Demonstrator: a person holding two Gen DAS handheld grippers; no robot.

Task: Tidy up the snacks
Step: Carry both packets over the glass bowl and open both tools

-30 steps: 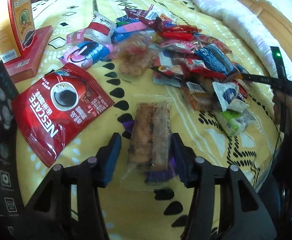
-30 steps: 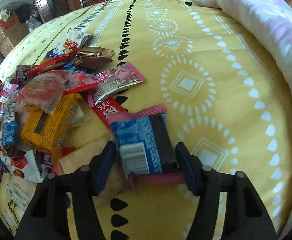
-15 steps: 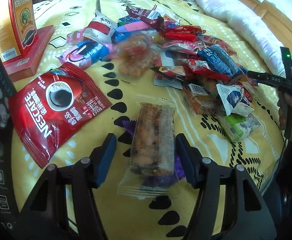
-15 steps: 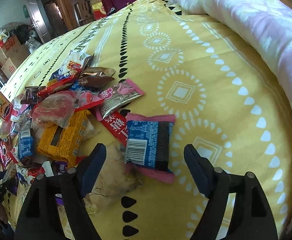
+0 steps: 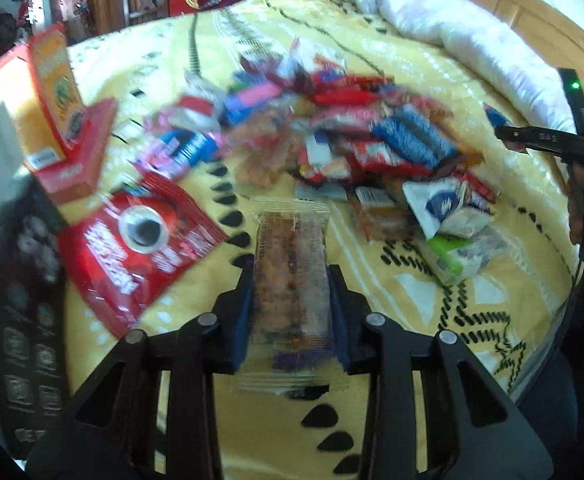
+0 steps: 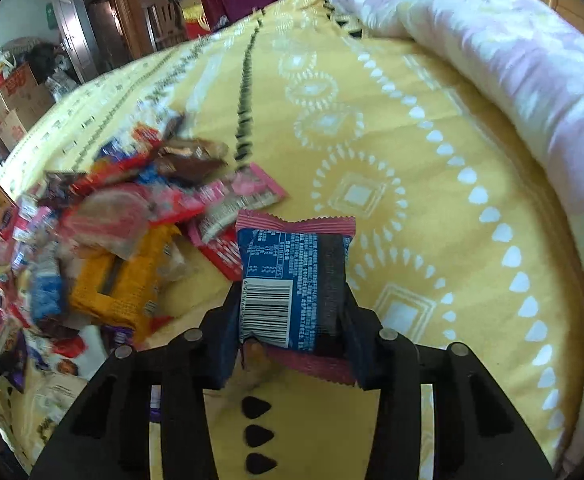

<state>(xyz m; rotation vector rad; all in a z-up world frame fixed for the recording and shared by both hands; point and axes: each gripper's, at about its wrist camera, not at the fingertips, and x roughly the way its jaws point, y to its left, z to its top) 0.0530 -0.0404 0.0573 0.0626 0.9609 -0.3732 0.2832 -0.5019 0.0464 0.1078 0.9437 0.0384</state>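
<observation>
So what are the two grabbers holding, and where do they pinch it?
The left gripper pinches a clear-wrapped snack bar by its long sides, near its lower half. The right gripper pinches a blue and pink snack packet by its two side edges.

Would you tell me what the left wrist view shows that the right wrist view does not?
Left wrist only: the left gripper shut on a clear-wrapped brown snack bar, and a red coffee packet. Right wrist only: the right gripper shut on a blue packet with pink ends. Both show the snack pile on the yellow bedspread.
</observation>
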